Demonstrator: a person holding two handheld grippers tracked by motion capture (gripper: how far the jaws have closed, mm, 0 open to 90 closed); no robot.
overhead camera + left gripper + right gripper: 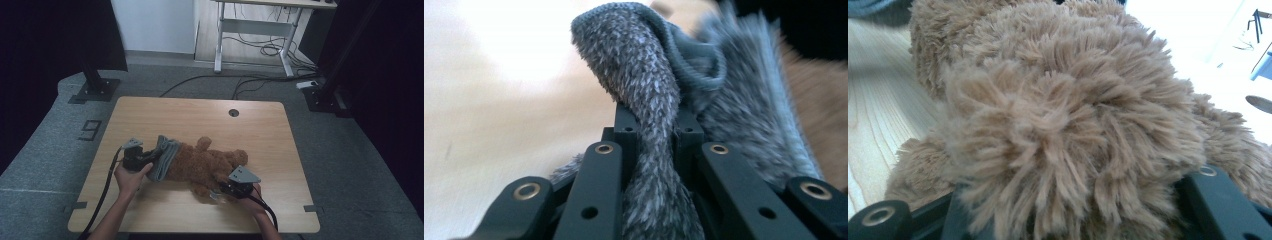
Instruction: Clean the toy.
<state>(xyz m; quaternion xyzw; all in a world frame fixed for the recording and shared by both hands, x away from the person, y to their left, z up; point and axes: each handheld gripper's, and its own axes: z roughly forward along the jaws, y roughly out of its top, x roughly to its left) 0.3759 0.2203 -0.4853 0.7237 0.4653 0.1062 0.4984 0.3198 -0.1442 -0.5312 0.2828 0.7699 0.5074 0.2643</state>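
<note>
Hidden under brown fur in the right gripper view: the tips of the right gripper (1073, 220), with only black jaw bases poking out at the lower corners. Hard to read in the high view too, where the right gripper (223, 192) sits half buried against the lower edge of the plush bear (202, 165). Jaws part-way closed and pressed into a bunch of fur, so gripping the bear. Blurred beyond the jaws in the left gripper view: a grey fuzzy cloth (659, 100), its far folds and ribbed hem smeared. Clearer close in: a fold of that cloth pinched tight between the left gripper (654, 150), jaws nearly together.

Lying flat near the middle of the wooden table (280, 125), long axis running left to right across it. Cloth (164, 157) wrapped over the left end, beside the left gripper (150, 159). Which end is the head: cannot tell.
</note>
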